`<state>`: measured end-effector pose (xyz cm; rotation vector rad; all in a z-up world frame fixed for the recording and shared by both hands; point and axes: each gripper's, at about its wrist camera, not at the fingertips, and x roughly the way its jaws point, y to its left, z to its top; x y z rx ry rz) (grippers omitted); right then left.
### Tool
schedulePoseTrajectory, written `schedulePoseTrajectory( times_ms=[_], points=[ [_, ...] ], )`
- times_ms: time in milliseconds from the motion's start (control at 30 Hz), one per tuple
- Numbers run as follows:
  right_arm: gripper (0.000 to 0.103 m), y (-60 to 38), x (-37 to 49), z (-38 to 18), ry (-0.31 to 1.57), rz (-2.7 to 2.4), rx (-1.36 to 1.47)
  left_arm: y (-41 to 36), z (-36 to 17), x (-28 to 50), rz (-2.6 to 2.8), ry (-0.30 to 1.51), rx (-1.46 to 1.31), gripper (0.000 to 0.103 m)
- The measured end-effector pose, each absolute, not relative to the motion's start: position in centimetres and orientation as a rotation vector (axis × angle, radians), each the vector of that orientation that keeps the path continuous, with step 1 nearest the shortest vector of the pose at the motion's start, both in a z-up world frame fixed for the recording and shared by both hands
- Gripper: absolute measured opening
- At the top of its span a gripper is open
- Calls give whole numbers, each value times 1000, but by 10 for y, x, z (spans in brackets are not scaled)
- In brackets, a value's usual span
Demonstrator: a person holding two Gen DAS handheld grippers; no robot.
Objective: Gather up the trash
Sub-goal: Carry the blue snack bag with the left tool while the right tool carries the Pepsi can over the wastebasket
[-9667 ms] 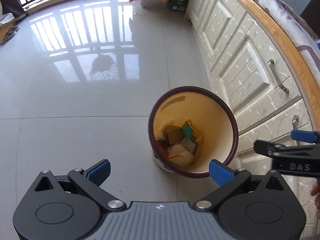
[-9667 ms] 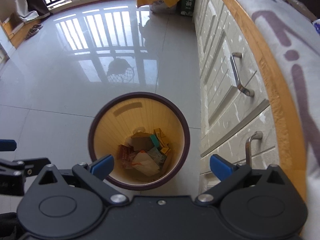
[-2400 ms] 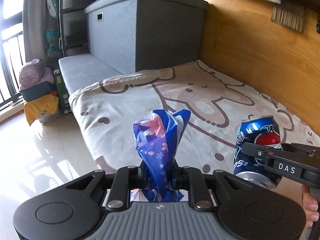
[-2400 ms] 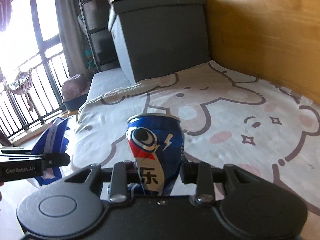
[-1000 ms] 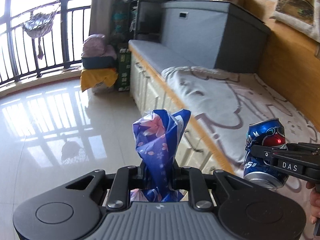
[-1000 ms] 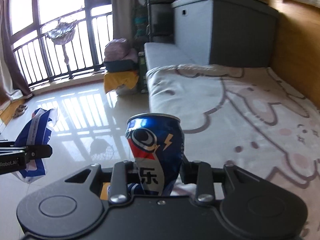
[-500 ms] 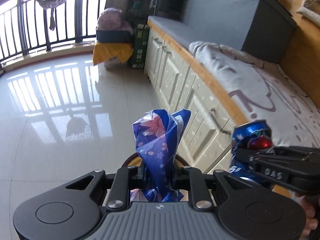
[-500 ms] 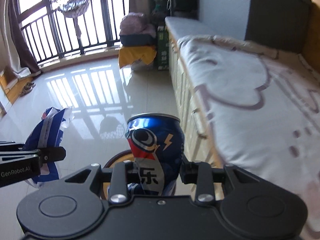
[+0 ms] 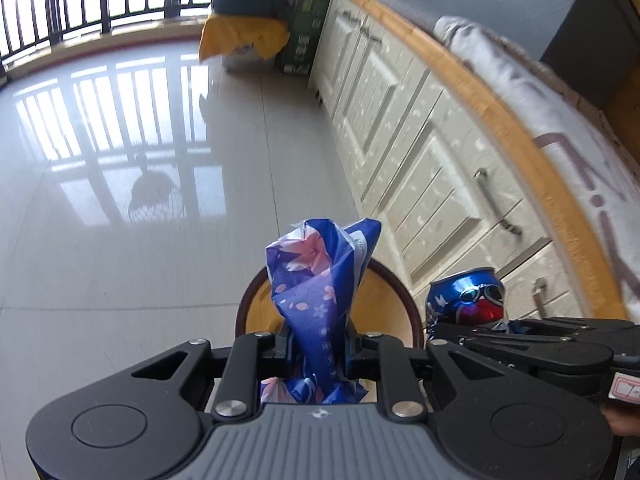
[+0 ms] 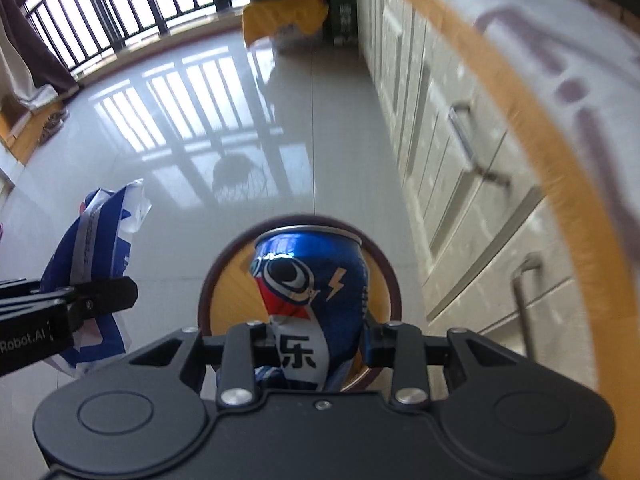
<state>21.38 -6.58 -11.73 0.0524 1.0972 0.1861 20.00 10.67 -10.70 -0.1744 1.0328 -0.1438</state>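
Both over the bin (image 10: pixel 212 280): left hand-held gripper (image 9: pixel 316 350) clamped on wrapper (image 9: pixel 320 276), right hand-held gripper (image 10: pixel 310 340) clamped on can (image 10: pixel 308 276). Risk: light wrapper could drift past the bin rim.

Both wrist cameras look steeply down from close above the trash bin (image 9: pixel 404 304) (image 10: pixel 208 280), sharing floor (image 9: pixel 140 160) and cabinets (image 10: pixel 460 184).

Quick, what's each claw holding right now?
Left gripper: closed on the blue flowery wrapper.
Right gripper: closed on the blue soda can.
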Motion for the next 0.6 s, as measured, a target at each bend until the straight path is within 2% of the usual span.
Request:
schedulePoseTrajectory(
  times_ms=[600],
  points=[
    [35, -65, 266, -204, 1312, 179, 75, 88, -186, 252, -139, 1163, -186, 22]
  ],
)
